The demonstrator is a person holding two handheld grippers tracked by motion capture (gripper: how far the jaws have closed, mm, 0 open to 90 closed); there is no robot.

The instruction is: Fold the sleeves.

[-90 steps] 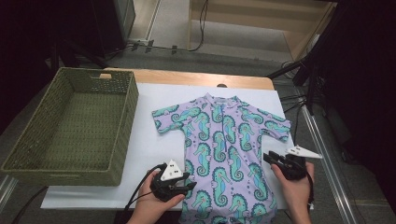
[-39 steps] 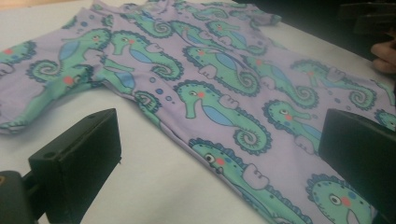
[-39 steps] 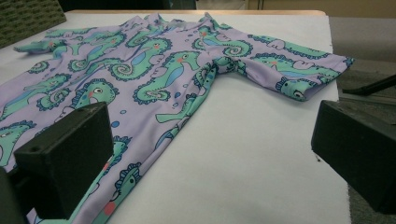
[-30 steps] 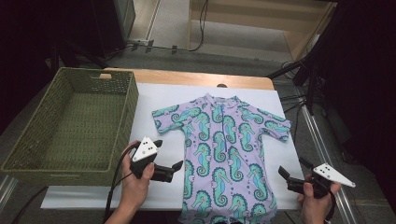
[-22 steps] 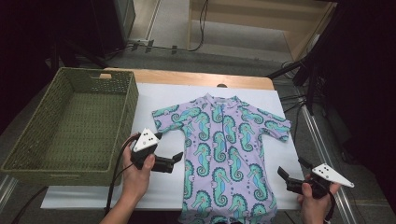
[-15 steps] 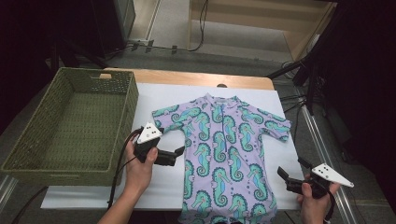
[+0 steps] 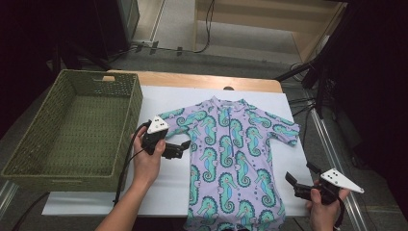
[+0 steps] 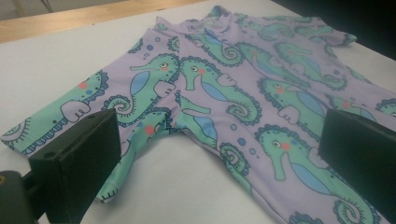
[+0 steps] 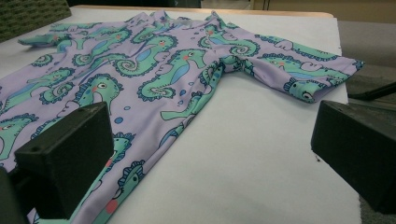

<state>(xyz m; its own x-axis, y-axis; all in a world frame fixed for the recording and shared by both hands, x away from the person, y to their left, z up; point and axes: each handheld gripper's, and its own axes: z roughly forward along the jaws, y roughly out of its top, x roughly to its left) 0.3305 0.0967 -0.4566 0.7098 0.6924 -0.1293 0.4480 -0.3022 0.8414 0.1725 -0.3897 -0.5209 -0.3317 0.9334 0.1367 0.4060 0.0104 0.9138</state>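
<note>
Basket: green wicker, nothing inside, 9 o'clock on desk.
Shirt: seahorse print, flat, desk ctr.
Left hand-held gripper: released, at shirt's 9 o'clock sleeve.
Right hand-held gripper: released, 4 o'clock.

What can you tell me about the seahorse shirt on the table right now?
The seahorse shirt is a small short-sleeved top in lilac, stretchy-looking fabric printed with teal seahorses, with a short collar. It lies flat and face up on the white table cover, collar toward the far edge, both sleeves spread, hem at the near edge. The left hand-held gripper hovers open by its left sleeve; nothing grips it.
</note>
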